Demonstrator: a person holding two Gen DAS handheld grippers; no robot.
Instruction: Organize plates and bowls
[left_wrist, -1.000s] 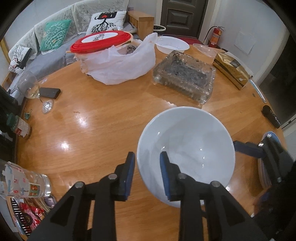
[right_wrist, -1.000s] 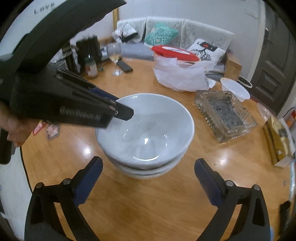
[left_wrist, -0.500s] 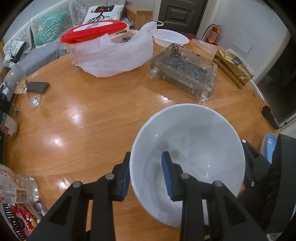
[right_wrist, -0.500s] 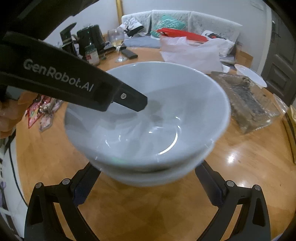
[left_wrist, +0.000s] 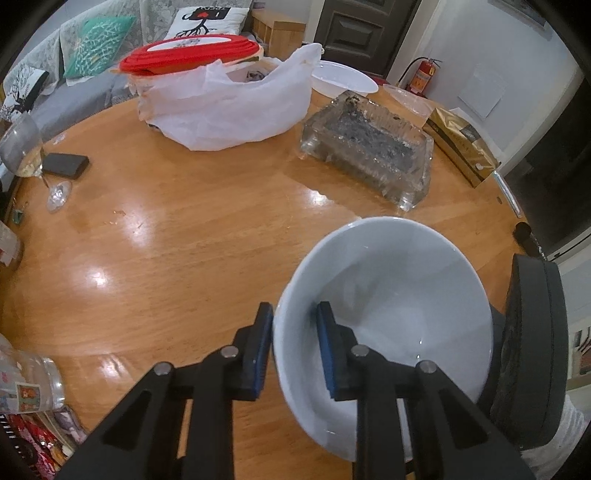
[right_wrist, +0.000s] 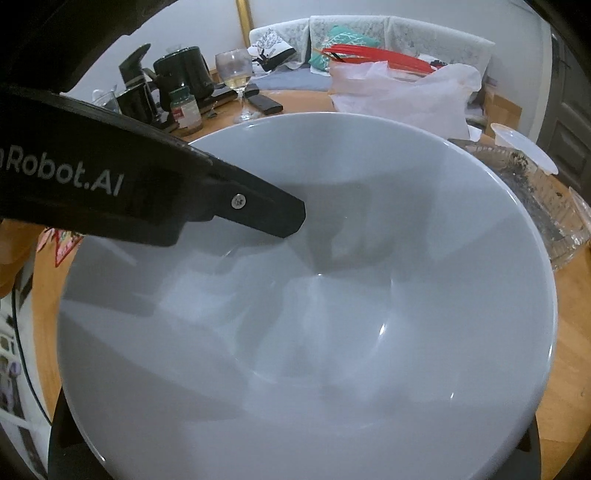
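Observation:
My left gripper (left_wrist: 293, 347) is shut on the near rim of a white bowl (left_wrist: 399, 317), one blue pad inside and one outside, above the wooden table (left_wrist: 192, 236). In the right wrist view the same white bowl (right_wrist: 332, 314) fills the frame, with the left gripper's black finger (right_wrist: 258, 210) reaching over its rim. My right gripper's fingers are hidden under the bowl; only dark parts of them show at the bottom corners. Earlier frames showed another bowl under this one; it is hidden now.
On the table stand a white plastic bag (left_wrist: 229, 107) with a red-lidded container (left_wrist: 192, 55), a glass dish (left_wrist: 369, 144), a white shallow bowl (left_wrist: 343, 77), a gold box (left_wrist: 461, 147), a wine glass (left_wrist: 22, 147), a phone (left_wrist: 64, 164) and a glass jar (left_wrist: 26, 384).
The bowl in my left gripper has moved right, toward the right gripper, and now fills the right wrist view. The right gripper's open fingers have gone out of sight beneath it.

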